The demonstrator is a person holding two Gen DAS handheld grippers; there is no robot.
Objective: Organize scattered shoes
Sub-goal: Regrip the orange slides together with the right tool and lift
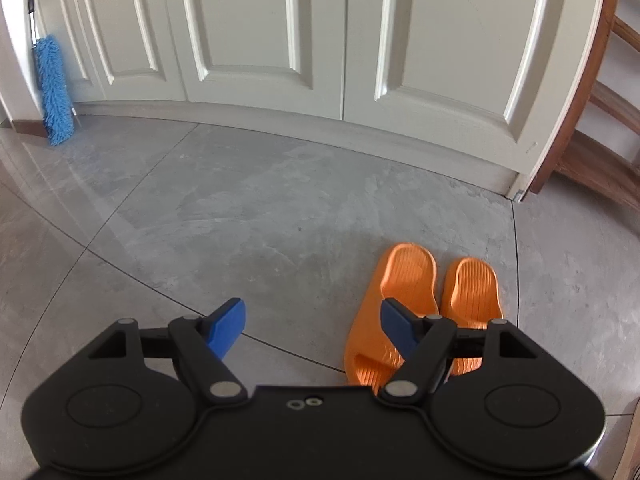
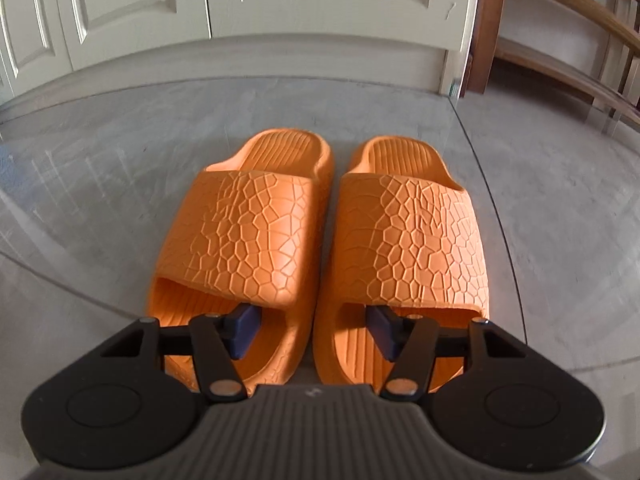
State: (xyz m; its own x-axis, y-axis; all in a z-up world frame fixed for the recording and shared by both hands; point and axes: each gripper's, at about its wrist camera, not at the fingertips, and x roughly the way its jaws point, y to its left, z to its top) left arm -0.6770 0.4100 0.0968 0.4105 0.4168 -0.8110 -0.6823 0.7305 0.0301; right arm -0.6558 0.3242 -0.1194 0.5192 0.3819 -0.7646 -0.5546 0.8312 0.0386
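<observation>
- Two orange moulded-foam slide slippers with a cracked-pebble pattern on the straps lie on the grey polished tile floor, side by side, near the white panelled cupboard doors.
- From the right wrist view the left slipper and the right slipper sit at twelve o'clock. Their long axes are parallel and run straight away from the camera, towards the doors.
- The right tongs are spread wide and hold nothing; one blue fingertip hangs over each slipper's near end.
- The left tongs are also wide and empty; the pair lies at their two o'clock, off to the side.
- Judgement: the right hand is nearer, and the pair already looks aligned.
- A blue fluffy mop leans at ten o'clock in the left view.
</observation>
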